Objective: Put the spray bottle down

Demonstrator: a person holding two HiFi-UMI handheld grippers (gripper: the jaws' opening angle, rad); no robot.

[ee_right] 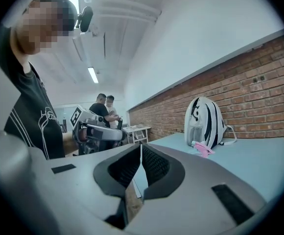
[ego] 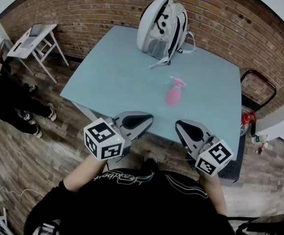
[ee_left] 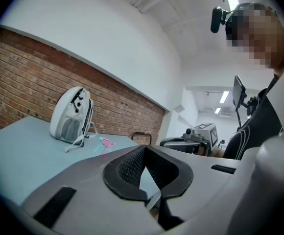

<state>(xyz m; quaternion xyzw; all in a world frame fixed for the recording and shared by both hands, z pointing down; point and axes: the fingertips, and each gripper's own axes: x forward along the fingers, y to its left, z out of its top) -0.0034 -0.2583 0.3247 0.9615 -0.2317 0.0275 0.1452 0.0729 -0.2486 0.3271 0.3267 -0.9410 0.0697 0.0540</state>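
Note:
The pink spray bottle (ego: 173,94) lies on its side on the light blue table (ego: 117,77), in front of a white backpack (ego: 161,26). No gripper touches it. Both grippers hover side by side over the table's near edge, well short of the bottle. My left gripper (ego: 147,119) is shut with nothing between its jaws, and so is my right gripper (ego: 180,126). The left gripper view shows the left gripper (ee_left: 144,148) with its tips together, the bottle (ee_left: 105,143) far off by the backpack (ee_left: 72,115). In the right gripper view the right gripper (ee_right: 140,146) is also shut, the bottle (ee_right: 201,148) lying beyond it.
A brick wall runs behind the table. A white folding stand (ego: 34,38) sits at the far left, with people (ego: 5,99) beside it. A black chair frame (ego: 257,82) and a red object (ego: 248,116) are at the table's right end.

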